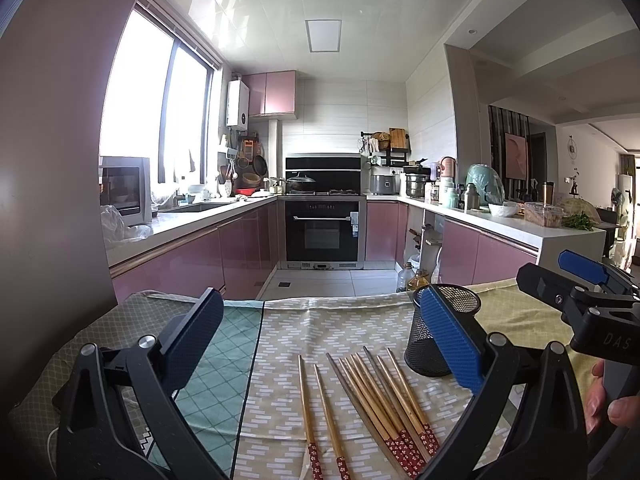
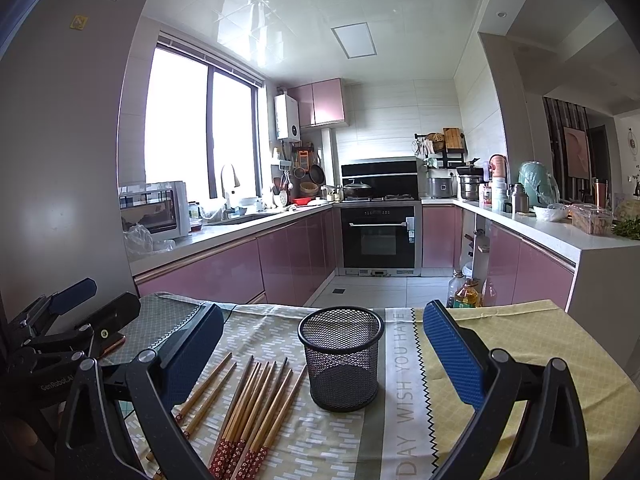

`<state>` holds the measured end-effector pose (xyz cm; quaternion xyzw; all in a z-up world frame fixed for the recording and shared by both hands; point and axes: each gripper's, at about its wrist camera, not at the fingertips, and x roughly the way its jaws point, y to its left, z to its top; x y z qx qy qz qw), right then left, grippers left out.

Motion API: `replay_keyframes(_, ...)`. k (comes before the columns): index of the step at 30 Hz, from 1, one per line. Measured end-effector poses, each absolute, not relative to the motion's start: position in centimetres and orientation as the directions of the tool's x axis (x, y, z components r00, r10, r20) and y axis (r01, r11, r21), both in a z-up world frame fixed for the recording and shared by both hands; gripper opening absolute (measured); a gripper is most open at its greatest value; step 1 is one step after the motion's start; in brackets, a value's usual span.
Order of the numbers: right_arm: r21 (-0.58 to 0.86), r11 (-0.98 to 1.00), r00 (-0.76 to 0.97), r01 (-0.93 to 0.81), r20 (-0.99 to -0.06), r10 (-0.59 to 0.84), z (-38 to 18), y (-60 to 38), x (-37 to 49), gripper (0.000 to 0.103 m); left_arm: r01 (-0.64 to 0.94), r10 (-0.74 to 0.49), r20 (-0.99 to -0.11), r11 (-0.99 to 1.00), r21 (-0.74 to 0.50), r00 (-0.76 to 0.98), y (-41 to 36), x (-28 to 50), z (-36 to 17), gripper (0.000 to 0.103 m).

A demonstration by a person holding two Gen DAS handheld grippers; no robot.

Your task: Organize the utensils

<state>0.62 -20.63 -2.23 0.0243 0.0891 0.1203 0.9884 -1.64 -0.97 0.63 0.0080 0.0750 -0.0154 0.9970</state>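
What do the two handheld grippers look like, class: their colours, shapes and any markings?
Both are black plastic frames with curved arms, silver pivot screws and two flat blue textured pads. The left gripper carries white "GenRoboAI"-style lettering, seen from the right wrist. The right gripper shows letters "DAS" on its body. No sleeves or cables are clearly visible.

The red-patterned ends of the chopsticks [image 1: 372, 396] between the left tongs' fingers run off the bottom edge, the mesh cup [image 1: 436, 332] is partly hidden behind the right finger [image 1: 452, 340], and only fingertips of the hand [image 1: 608, 404] beside it show.
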Motion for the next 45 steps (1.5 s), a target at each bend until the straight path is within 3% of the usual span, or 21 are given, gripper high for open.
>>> replay_keyframes(37,0.079,0.969,0.955,-0.233,-0.170,0.244,-2.2,-20.6,0.7,0.097,0.030,-0.027,-0.151,0.999,0.016,0.988,-1.1,-1.6,0.4,0.097)
replay_keyframes(45,0.089,0.963,0.941,-0.254,-0.205,0.267,-2.7,-20.6,1.2,0.097,0.036,-0.031,-0.179,0.999,0.025,0.983,-1.1,-1.0,-0.6,0.097)
